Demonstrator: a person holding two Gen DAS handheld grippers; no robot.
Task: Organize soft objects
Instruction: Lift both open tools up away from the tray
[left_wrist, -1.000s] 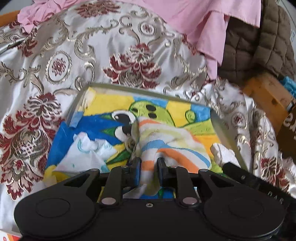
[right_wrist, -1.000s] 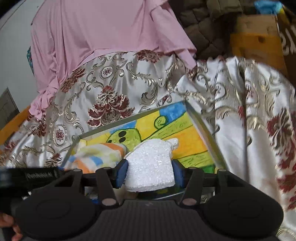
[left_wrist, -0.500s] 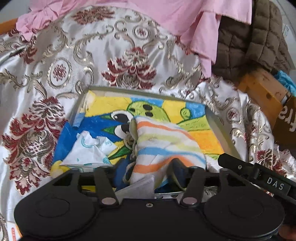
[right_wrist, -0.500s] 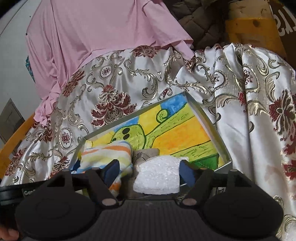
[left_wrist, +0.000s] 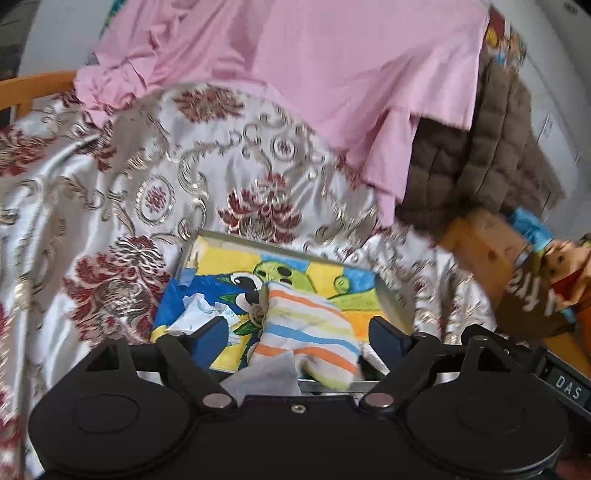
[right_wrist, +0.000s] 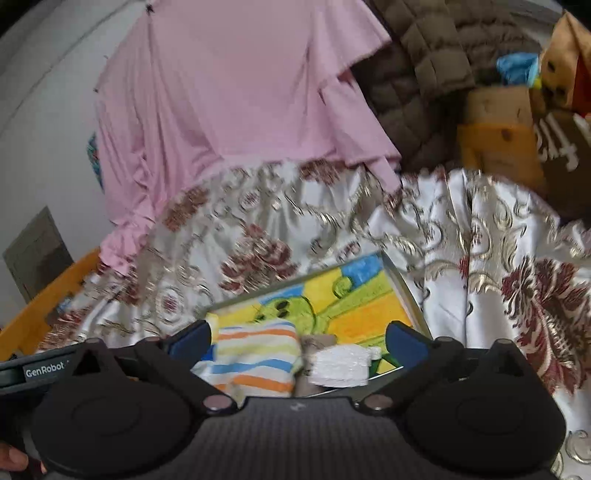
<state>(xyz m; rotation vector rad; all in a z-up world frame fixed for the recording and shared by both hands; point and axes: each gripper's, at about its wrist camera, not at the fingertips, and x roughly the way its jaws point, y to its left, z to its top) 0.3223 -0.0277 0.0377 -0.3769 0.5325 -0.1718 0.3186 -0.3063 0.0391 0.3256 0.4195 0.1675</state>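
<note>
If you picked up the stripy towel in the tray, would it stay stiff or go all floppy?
Probably floppy: the stripy towel lies slumped in soft folds in the tray. It looks light, being thin cloth. It likely won't slip much, since its surface looks fuzzy.

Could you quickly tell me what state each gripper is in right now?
Left gripper: jaws opening, holding nothing; striped cloth lies released between them.
Right gripper: jaws opening, holding nothing; white foam piece released.

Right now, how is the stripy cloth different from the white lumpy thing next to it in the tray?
The striped cloth has orange, blue and yellow bands; the white foam piece is plain white. The striped cloth looks bigger and floppy, draped in folds; the white foam piece is smaller and blocky with a bumpy surface. Both lie side by side in the tray, and no tongs grip them.
</note>
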